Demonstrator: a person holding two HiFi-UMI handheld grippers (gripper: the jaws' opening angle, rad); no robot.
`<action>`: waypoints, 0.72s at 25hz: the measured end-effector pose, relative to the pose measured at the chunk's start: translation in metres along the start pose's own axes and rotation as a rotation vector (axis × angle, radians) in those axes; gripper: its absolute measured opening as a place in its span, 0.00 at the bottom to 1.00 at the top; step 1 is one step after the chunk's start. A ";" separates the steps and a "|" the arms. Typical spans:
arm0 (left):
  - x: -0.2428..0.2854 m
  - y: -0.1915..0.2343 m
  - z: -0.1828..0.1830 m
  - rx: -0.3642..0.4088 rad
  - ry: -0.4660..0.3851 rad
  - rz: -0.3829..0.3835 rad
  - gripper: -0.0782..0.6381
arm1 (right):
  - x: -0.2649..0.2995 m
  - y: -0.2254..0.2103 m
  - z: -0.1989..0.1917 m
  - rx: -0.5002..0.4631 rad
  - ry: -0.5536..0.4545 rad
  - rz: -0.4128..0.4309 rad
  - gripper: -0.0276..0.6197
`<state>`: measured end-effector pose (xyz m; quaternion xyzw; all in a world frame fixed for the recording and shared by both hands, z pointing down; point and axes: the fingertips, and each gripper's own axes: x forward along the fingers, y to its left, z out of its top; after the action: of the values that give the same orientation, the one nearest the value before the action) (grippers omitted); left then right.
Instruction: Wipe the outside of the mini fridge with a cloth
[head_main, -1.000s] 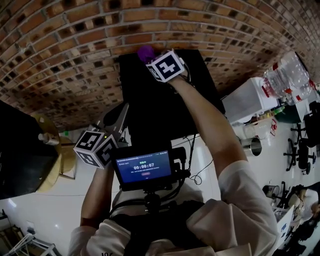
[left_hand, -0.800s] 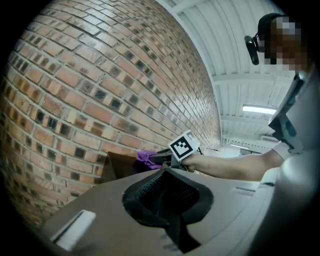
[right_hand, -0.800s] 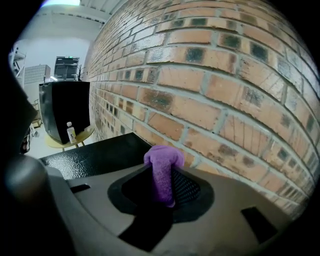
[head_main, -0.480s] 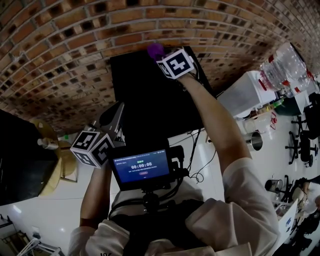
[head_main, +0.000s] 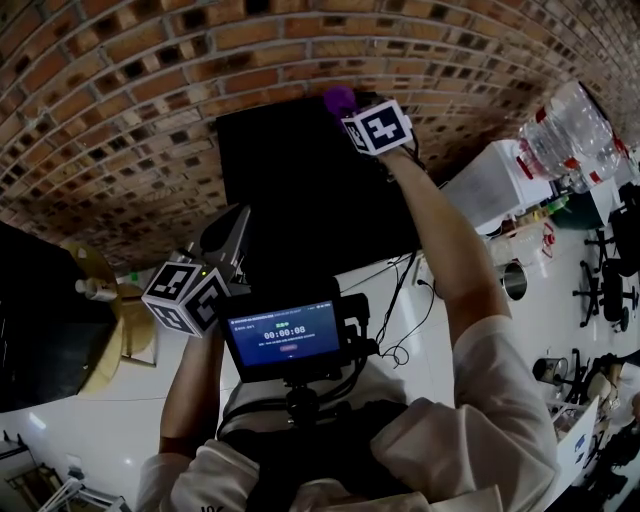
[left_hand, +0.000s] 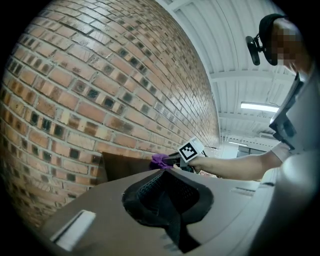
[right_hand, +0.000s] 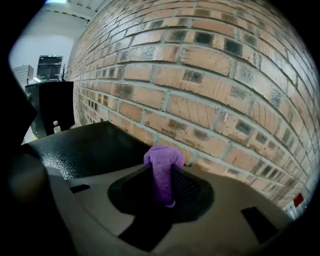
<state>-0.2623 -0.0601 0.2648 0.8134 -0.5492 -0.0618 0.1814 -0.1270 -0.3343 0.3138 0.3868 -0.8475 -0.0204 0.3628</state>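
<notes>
Purple cloth (right_hand: 163, 167) clamped in the part-closed jaws of the right gripper (right_hand: 163, 189), held at the rear edge of the black mini fridge (head_main: 300, 190) top, tight against the brick wall (head_main: 140, 90), bare top left open toward the front, left gripper (left_hand: 167, 200) closed on nothing, held off the fridge's front left corner.

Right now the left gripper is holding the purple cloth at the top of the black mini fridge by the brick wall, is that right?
Not quite: the right gripper holds the purple cloth at the top of the black mini fridge by the brick wall; the right gripper view shows it. The left gripper is shut, empty.
</notes>
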 end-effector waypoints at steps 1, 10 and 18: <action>0.001 -0.001 -0.001 0.000 0.002 -0.002 0.12 | -0.001 -0.005 -0.004 0.006 0.003 -0.008 0.21; 0.006 -0.007 -0.005 0.002 0.008 -0.009 0.12 | -0.009 -0.051 -0.034 0.051 0.028 -0.083 0.21; 0.009 -0.012 -0.004 0.010 0.008 -0.018 0.12 | -0.011 -0.065 -0.044 0.035 0.032 -0.101 0.21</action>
<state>-0.2467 -0.0635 0.2654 0.8194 -0.5416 -0.0573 0.1790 -0.0530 -0.3616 0.3194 0.4358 -0.8211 -0.0178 0.3682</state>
